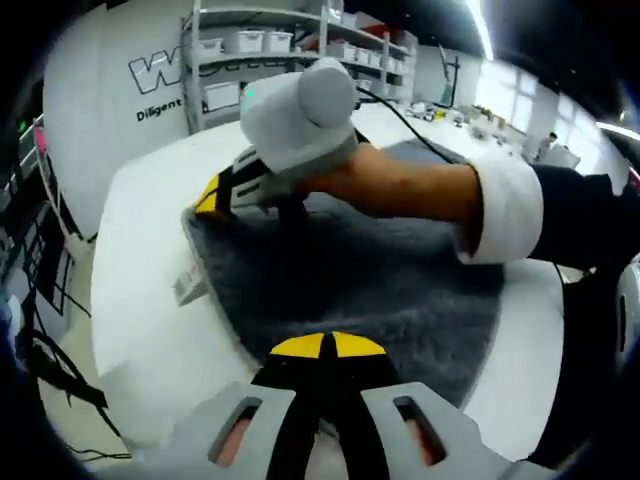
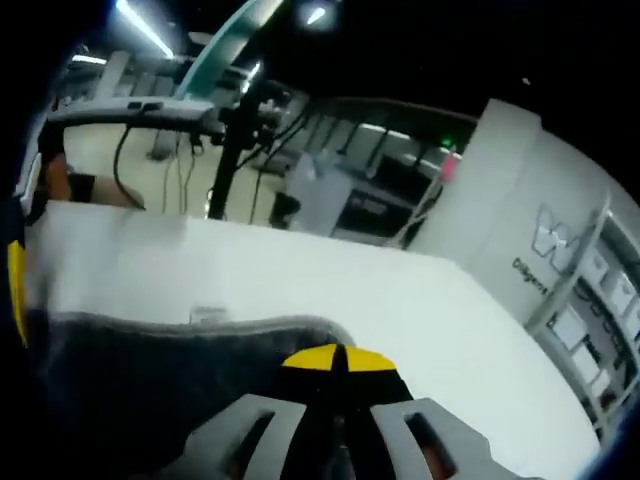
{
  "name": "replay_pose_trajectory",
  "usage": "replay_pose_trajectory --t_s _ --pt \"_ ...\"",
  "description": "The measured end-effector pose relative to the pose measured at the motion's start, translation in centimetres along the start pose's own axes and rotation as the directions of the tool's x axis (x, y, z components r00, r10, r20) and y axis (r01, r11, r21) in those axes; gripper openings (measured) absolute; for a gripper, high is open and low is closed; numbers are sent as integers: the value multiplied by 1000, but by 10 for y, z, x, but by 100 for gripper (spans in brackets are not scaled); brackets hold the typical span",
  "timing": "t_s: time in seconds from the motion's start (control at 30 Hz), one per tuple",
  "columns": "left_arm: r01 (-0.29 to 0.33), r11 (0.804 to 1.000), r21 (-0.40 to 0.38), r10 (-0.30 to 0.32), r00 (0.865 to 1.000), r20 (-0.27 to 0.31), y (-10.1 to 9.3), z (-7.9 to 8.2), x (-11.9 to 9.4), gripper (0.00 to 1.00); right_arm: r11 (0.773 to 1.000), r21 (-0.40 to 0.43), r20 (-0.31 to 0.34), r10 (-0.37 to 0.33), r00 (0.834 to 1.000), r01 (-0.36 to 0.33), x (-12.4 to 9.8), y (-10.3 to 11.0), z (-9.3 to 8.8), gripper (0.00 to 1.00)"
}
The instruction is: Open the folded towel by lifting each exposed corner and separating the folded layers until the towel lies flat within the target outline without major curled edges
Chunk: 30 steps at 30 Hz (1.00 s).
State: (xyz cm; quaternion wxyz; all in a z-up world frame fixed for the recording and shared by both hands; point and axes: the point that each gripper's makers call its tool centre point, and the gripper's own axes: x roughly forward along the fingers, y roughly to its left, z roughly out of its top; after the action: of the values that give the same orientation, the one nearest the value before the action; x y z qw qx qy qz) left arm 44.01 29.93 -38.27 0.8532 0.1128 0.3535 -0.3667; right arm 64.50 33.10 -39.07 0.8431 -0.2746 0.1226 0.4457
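Grey towel (image 1: 370, 290) spread on white table (image 1: 140, 300), label tag at its edge. Left gripper (image 1: 328, 346) jaws closed, tips on towel's near edge. Right gripper (image 2: 338, 358) jaws closed on the far edge. Bins (image 1: 262, 41) on shelving (image 1: 300, 50) behind, contents unclear.

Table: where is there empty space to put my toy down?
Bare white table lies beside the grey towel's edge with the label, and beyond the towel's far edge in the right gripper view. The towel is crowded: the right gripper, a hand and the left gripper are there.
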Motion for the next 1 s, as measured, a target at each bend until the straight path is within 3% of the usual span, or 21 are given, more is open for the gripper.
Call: replay_pose_trajectory --t_s 0.07,0.13,0.17,0.2,0.23,0.27,0.33,0.43,0.47,0.57,0.8,0.93,0.97,1.0 --pt "36 999 1 -36 999 -30 -8 -4 3 1 999 33 -49 29 998 -27 2 3 -10 0" --pt "67 998 19 -65 995 -76 -16 -11 5 1 1000 3 -22 8 1000 -8 1 3 -10 0" --pt "84 996 26 -81 992 -101 -20 -15 6 1 998 14 -23 68 997 -68 7 11 -12 0" --pt "100 994 36 -95 988 -119 -24 -18 8 1 994 3 -71 108 992 -108 8 18 -21 0" --pt "117 992 48 -109 984 -144 -28 -22 9 1 997 -63 6 45 999 -44 9 10 -9 0" --pt "132 990 53 -122 980 -159 -32 -24 11 1 994 -92 -42 49 998 -53 7 12 -16 0" --pt "174 983 60 -160 968 -193 -40 -30 11 1 995 -84 -40 52 998 -55 7 16 -15 0" --pt "263 958 114 -222 934 -281 -56 -49 11 1 996 -77 -51 50 997 -53 6 17 -15 0" --pt "251 957 145 -214 950 -226 -55 -40 13 1 996 -78 -51 49 997 -53 6 17 -14 0" --pt "269 960 72 -242 933 -268 -60 -47 8 1 994 -91 -41 48 998 -51 3 20 -15 0" --pt "255 967 -27 -253 934 -251 -51 -49 4 1 992 -96 26 89 996 -86 6 20 -11 0" --pt "257 966 -6 -250 932 -261 -52 -49 3 1 988 -116 10 102 995 -100 2 21 -12 0" --pt "257 966 -4 -249 932 -263 -52 -48 3 1 990 -101 9 102 995 -101 3 21 -12 0" --pt "263 965 22 -248 933 -263 -53 -46 3 1 994 -24 13 111 994 -110 2 21 -12 0"
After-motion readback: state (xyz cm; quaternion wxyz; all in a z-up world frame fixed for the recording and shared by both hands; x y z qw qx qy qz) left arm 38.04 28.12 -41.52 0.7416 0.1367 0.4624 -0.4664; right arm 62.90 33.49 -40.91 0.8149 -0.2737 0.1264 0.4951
